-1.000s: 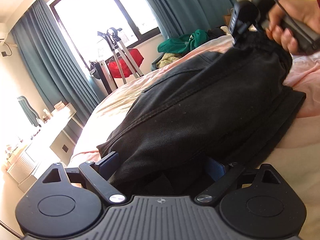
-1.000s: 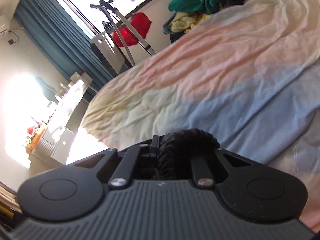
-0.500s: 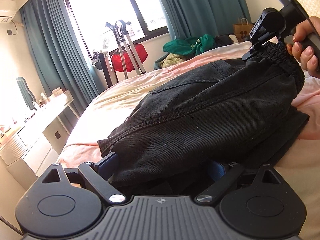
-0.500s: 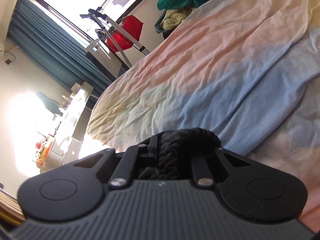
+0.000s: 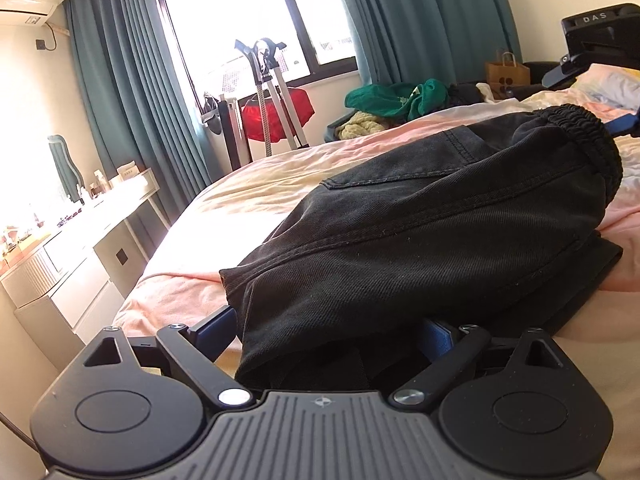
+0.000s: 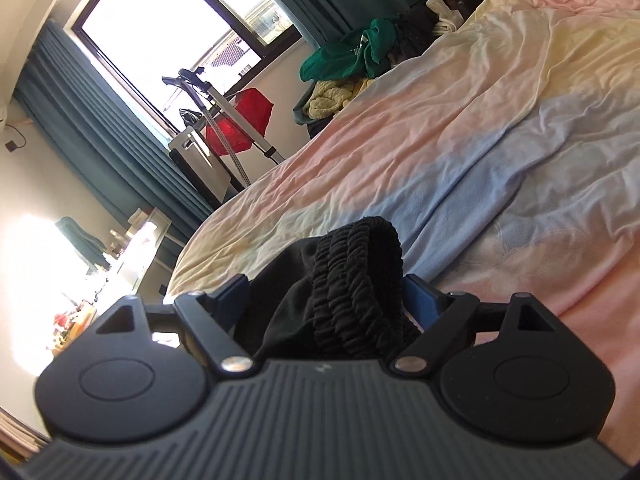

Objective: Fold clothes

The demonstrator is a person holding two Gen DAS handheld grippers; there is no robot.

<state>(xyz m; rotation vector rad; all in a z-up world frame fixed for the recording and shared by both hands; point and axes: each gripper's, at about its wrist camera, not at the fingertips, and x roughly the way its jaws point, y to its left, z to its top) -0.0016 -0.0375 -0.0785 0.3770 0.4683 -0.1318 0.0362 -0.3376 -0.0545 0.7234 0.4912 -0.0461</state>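
Bed (image 5: 280, 184) with pastel sheet carries black trousers (image 5: 420, 240), doubled over, top layer bulging (fold not flat). Risk: layers slide apart or waistband (image 6: 356, 276) springs loose if either grip slackens. Left gripper (image 5: 332, 332) clamped on near trouser edge; right gripper (image 6: 324, 300) half-open, waistband bunched between fingers, far end
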